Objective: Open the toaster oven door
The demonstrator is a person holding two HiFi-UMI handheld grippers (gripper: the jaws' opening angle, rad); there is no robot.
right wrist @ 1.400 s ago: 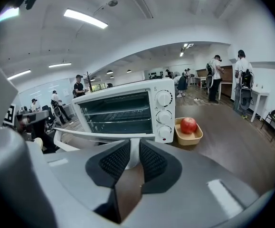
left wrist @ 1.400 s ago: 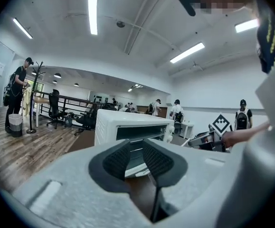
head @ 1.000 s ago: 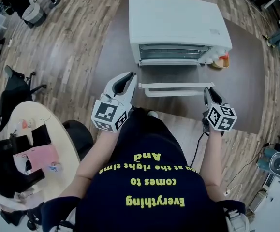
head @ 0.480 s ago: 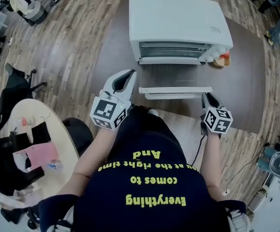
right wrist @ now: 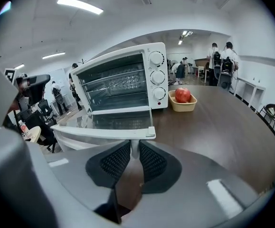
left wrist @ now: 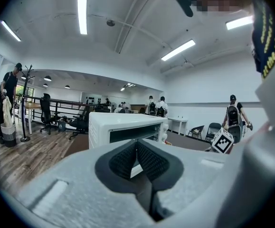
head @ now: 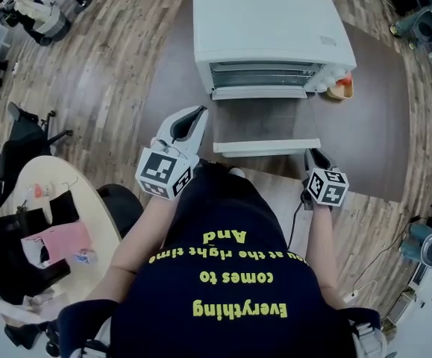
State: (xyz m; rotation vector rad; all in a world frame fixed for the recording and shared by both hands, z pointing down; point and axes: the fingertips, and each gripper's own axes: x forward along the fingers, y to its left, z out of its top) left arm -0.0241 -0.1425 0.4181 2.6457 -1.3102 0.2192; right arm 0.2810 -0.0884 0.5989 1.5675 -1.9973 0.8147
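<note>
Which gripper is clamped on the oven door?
The right gripper: its jaws pinch the white bar handle of the white toaster oven's lowered glass door. The left gripper is shut on nothing.

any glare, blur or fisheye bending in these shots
Head view: heavy fisheye, floorboards bend around the toaster oven, all sharp. Left gripper view: ceiling lights blown out white, left gripper soft up close. Right gripper view: black vignette at the corners, door handle crisp.
</note>
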